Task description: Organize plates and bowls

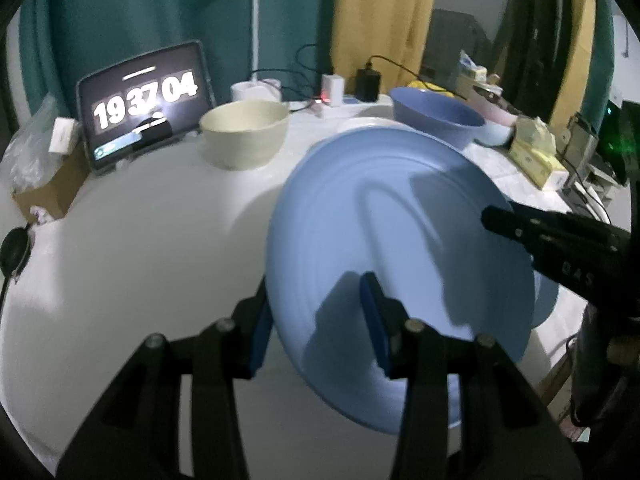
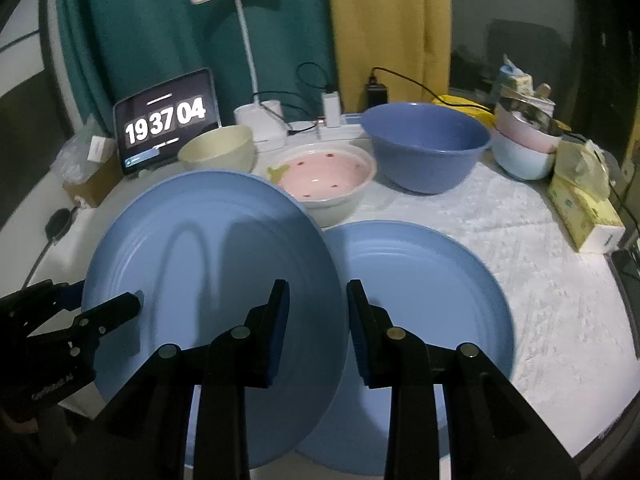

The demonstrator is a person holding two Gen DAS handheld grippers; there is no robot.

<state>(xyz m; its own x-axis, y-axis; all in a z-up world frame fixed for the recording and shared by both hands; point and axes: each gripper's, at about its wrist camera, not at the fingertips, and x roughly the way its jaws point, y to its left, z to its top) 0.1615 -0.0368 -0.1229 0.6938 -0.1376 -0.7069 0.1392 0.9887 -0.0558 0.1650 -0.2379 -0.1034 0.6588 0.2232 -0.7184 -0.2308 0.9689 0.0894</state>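
While the left gripper [image 1: 316,320] clamps the rim of a raised blue plate [image 2: 208,264], its fingers [image 1: 374,320] sit one on each face of the plate, which tilts above the table [image 1: 140,248]. Right gripper [image 2: 318,320] straddles the same plate's right edge, fingers [image 2: 280,320] parted; contact looks likely, but the fisheye blur leaves that unsure. Second blue plate [image 2: 432,292] lies flat on the table, partly under the raised plate's right side. Behind the raised plate: pink-and-white dish [image 2: 324,176] just past its far edge, cream bowl [image 2: 218,152] left of that dish, big blue bowl [image 2: 426,144] right of it. Farther right of the blue bowl, stacked pink and pale-blue bowls [image 2: 524,148], then a yellow tissue box [image 2: 584,208]. Tablet clock [image 2: 166,120] reading 19 37 04 stands behind the cream bowl, desk lamp [image 2: 248,52] beside it.
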